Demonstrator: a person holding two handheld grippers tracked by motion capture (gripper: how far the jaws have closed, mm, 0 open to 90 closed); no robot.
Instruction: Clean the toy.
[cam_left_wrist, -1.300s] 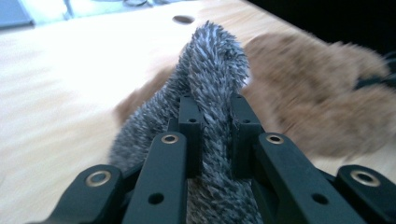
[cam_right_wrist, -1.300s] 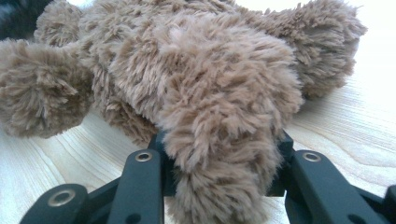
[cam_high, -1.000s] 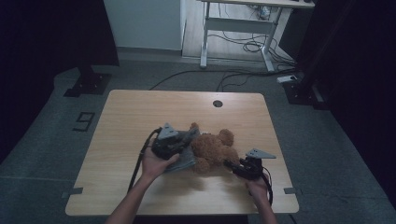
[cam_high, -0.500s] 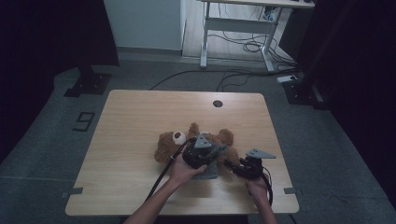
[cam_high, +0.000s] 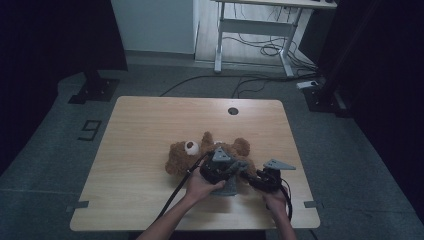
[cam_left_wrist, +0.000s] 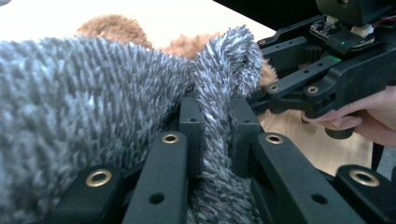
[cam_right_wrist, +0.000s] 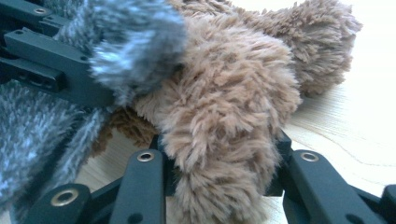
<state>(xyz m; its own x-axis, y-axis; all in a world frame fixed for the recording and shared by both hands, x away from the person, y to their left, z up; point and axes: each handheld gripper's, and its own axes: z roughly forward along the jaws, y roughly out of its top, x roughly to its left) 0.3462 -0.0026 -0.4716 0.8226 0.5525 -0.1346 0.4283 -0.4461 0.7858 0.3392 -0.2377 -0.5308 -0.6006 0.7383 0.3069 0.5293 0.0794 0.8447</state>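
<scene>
Teddy bear (cam_high: 187, 155) limb in right claw (cam_high: 252, 179), grey cloth (cam_left_wrist: 93, 93) in left claw (cam_left_wrist: 215, 130)

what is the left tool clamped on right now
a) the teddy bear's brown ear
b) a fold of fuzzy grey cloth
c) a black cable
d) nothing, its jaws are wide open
b: in the left gripper view the left tool has its jaws pressed on a fold of the fuzzy grey cloth, with the brown teddy bear lying behind it.
</scene>
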